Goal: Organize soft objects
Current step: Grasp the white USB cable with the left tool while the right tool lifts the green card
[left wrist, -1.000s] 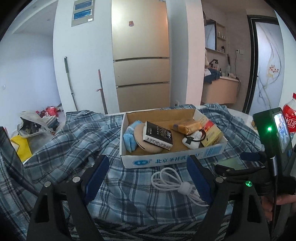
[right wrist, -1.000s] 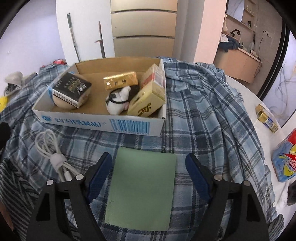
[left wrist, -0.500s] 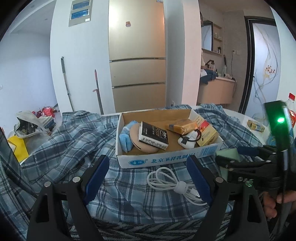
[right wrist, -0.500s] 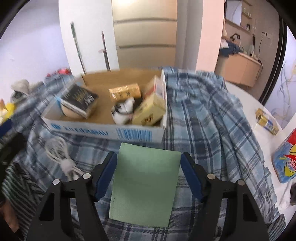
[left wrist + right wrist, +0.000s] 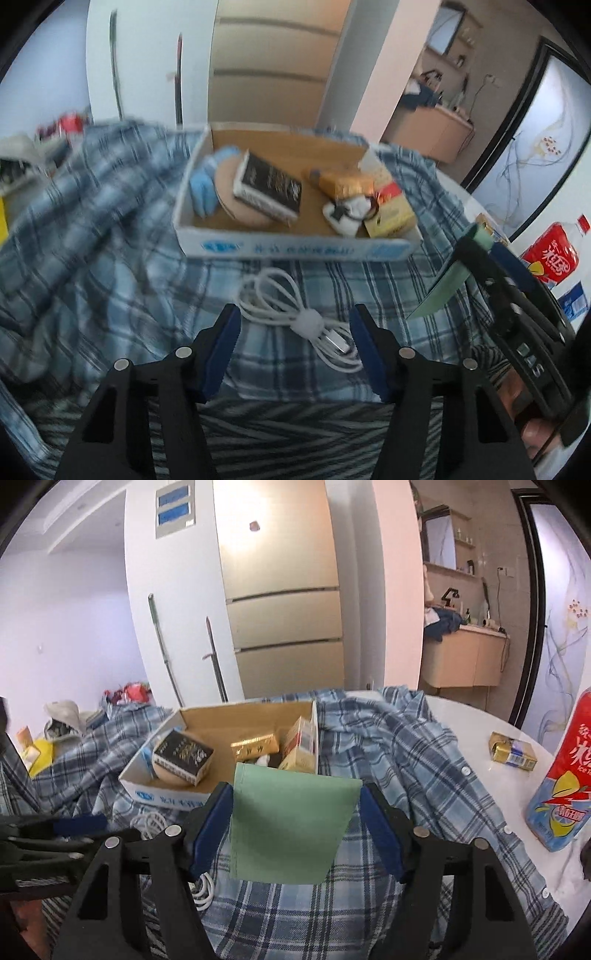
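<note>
Just in front of the cardboard box (image 5: 221, 738): green pouch (image 5: 288, 823) clamped edge to edge in right gripper (image 5: 295, 830), lifted. Probably light, limp; best pinched by side seams. Left gripper (image 5: 293, 347) spread wide, empty, over white cable (image 5: 295, 314).

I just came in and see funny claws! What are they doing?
Someone is tidying up with two hand-held grippers. The right gripper is pinching a green pouch and holding it up above the plaid shirt, near the cardboard box. The left gripper is open, hovering over a coiled white cable.
</note>
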Motion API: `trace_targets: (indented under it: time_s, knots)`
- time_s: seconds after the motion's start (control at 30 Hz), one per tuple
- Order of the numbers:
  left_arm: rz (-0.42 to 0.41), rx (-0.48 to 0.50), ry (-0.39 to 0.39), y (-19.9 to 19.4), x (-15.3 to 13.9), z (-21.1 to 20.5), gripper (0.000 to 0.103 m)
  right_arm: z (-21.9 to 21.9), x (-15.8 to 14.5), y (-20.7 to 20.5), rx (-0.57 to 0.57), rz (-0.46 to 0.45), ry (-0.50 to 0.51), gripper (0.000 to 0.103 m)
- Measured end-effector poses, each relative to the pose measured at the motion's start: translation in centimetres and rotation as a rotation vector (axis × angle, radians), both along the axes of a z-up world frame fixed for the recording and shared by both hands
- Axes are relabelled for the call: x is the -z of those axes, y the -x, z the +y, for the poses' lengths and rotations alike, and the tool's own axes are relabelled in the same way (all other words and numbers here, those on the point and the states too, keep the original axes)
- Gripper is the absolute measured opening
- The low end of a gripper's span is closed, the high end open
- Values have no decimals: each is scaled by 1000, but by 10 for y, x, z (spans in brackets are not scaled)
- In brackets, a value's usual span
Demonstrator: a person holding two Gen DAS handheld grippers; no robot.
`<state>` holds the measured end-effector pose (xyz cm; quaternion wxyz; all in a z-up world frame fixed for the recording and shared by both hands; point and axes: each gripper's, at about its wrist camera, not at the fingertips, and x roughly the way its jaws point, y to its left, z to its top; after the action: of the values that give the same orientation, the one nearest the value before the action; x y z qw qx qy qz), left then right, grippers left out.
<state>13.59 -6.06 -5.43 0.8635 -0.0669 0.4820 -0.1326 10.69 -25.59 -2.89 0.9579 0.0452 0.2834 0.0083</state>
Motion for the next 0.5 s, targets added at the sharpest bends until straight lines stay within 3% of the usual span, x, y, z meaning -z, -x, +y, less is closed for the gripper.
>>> trace_targets:
  time_s: [0.07,0.2,0.37,0.5]
  knots:
    - [46,-37,56,-4,5,0,64,0,-3,4,4,-25,4,70]
    - [89,-44,86,-10,10,-7,61,-1,-7,8,22,-63,11,70]
    - [186,-124,114,-20,26,-6,48,-7,-16,18,97,-141,26,70]
    - [211,-136,121,-26,35,-7,47,-9,-20,21,117,-170,40,70]
